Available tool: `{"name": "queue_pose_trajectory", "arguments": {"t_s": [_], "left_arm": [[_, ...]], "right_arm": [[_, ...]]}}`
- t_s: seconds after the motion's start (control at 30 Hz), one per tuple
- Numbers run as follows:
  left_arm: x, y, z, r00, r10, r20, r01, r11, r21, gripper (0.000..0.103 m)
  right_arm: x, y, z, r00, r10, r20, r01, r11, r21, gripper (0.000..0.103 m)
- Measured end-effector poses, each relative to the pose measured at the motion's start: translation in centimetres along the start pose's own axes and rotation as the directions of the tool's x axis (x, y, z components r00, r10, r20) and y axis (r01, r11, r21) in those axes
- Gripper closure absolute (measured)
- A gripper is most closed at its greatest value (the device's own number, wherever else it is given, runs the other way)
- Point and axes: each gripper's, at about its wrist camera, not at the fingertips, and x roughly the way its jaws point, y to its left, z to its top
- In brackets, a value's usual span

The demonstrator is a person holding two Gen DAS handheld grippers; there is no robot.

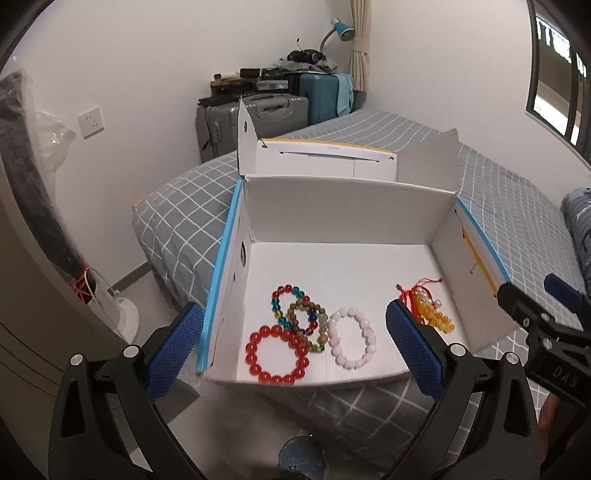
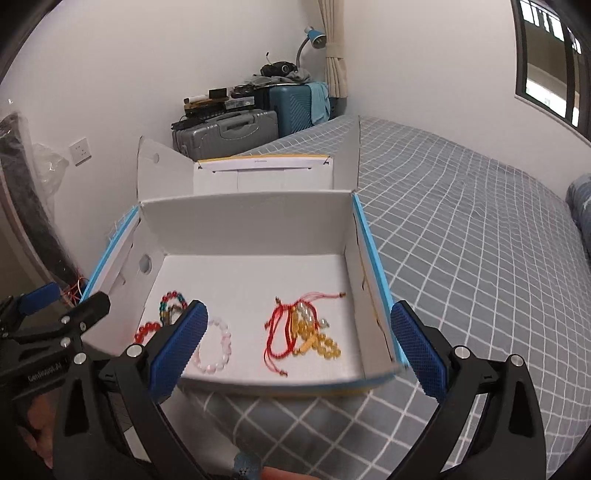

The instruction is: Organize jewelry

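Cardboard box (image 1: 343,206), white inside with blue edging, sits open on a bed (image 2: 461,229) covered in grey checked fabric; its lid flaps stand raised at the far side. Contents, left group: red bead bracelet (image 1: 277,355) nearest the front wall; multicoloured bead bracelet (image 1: 291,308) of red, teal and blue beads behind it; brown-green bead bracelet (image 1: 308,326) overlapping both; pink bead bracelet (image 1: 353,338) just beside these, touching the brown-green one. Contents, right group, well apart from the first: red cord bracelets (image 2: 280,332) with loose knotted ends, lying tangled against yellow bead jewelry (image 2: 314,338), with a few pale beads among them. Left gripper (image 1: 293,350): blue-padded fingers (image 1: 173,347) spread wide apart, holding nothing, one outside the box's left wall and the other over the floor of the box near the yellow pieces; hovers at the front of the box above the left group. Right gripper (image 2: 297,352): fingers (image 2: 419,350) likewise wide apart and empty, one in front of the pink bracelet, the other outside the right wall, framing the red cords and yellow beads. Each gripper appears at the edge of the other's view. Background: grey suitcase (image 1: 255,118) and teal suitcase (image 1: 321,96) stacked with clutter against a white wall, blue desk lamp (image 1: 341,29) above them, tied curtain (image 2: 336,48), window (image 2: 546,66) at right, wall socket (image 1: 91,122) at left
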Motion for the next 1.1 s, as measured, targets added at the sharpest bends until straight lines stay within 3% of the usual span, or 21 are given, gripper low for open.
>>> {"name": "queue_pose_trajectory", "arguments": {"t_s": [0.4,0.67,1.1], "left_arm": [[-1.8,-1.0,-3.2,1.000,-0.011,0.006,0.011,0.999,0.053,0.006],[-1.8,-1.2,-3.9,1.000,0.011,0.017,-0.012,0.998,0.067,0.006],[-1.7,-1.6,-3.9,1.000,-0.014,0.007,0.013,0.997,0.074,0.006]], "right_arm": [[-1.6,-0.8,-4.2,0.999,-0.017,-0.038,0.018,0.999,0.029,0.008],[-1.8,-1.1,-4.5,0.999,-0.023,-0.037,0.024,0.999,0.028,0.008],[-1.5,-1.3,-4.5,0.999,-0.038,-0.038,0.039,0.999,0.020,0.008]]}}
